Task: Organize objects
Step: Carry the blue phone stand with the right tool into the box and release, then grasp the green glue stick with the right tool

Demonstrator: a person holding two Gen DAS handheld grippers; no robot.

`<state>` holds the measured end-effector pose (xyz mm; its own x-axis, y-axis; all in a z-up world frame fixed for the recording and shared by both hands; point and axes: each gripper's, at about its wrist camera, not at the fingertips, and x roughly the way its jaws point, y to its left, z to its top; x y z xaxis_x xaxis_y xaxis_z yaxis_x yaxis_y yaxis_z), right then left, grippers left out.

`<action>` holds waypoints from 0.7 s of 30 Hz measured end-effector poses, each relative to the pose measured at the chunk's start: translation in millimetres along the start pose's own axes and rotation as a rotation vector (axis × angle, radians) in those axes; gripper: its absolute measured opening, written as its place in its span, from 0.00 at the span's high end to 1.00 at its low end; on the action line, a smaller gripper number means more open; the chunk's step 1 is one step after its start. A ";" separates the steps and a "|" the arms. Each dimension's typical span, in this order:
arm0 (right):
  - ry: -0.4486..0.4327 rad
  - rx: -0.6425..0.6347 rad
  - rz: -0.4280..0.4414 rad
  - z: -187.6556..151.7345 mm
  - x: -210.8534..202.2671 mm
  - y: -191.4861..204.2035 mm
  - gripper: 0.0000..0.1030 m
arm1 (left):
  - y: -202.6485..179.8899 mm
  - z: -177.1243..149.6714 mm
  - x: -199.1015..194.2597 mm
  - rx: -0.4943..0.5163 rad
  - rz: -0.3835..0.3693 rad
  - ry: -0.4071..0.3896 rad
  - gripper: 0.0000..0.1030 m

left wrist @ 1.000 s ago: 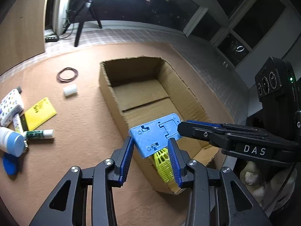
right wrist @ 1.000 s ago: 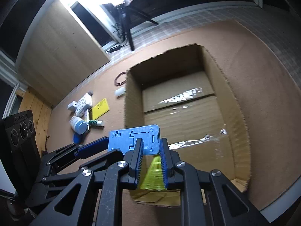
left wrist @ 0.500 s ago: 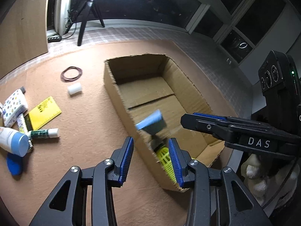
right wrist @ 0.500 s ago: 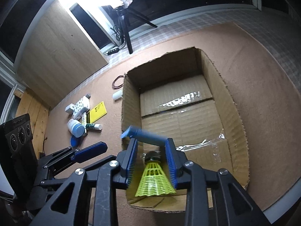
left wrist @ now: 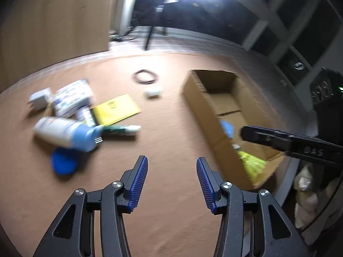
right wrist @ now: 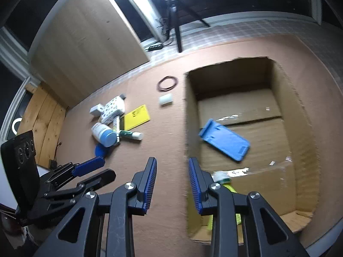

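An open cardboard box (right wrist: 300,115) (left wrist: 201,111) sits on the brown table. A blue plastic plate (right wrist: 225,140) (left wrist: 227,127) lies flat inside it, near a yellow shuttlecock (right wrist: 227,187) (left wrist: 253,165) at the box's near end. My right gripper (right wrist: 171,182) is open and empty over the box's left wall. My left gripper (left wrist: 171,184) is open and empty over bare table, left of the box. The right gripper's body also shows in the left wrist view (left wrist: 289,143).
Loose items lie left of the box: a white bottle with blue cap (right wrist: 104,135) (left wrist: 66,131), a blue lid (left wrist: 63,163), a glue stick (right wrist: 131,134), a yellow card (right wrist: 137,117), a patterned box (right wrist: 112,109), a white cylinder (right wrist: 166,99), a dark ring (right wrist: 167,83).
The blue plate left my right gripper and dropped flat into the box. Both grippers opened wider and swung left, away from the box, toward the loose items.
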<state>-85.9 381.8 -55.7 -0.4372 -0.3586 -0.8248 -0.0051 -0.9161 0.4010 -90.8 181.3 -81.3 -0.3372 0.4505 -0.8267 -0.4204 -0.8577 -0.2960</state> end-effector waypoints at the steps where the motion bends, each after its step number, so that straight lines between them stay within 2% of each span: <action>1: 0.003 -0.007 0.003 0.9 2.3 3.9 0.73 | 9.6 -2.0 -2.1 -0.018 0.013 0.001 0.51; 7: 0.027 -0.038 0.025 11.3 26.1 28.9 0.73 | 76.4 -14.5 -10.5 -0.140 0.075 0.031 0.50; 14: 0.105 -0.036 0.072 26.8 72.9 52.5 0.73 | 138.9 -15.6 -10.9 -0.244 0.105 0.037 0.50; 21: 0.167 -0.091 0.027 43.3 122.6 79.7 0.73 | 185.4 1.9 1.5 -0.303 0.165 0.028 0.51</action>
<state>-178.8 272.7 -107.6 -0.2809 -0.4008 -0.8721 0.0895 -0.9156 0.3919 -170.9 23.3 -136.5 -0.3546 0.2966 -0.8867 -0.0916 -0.9548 -0.2827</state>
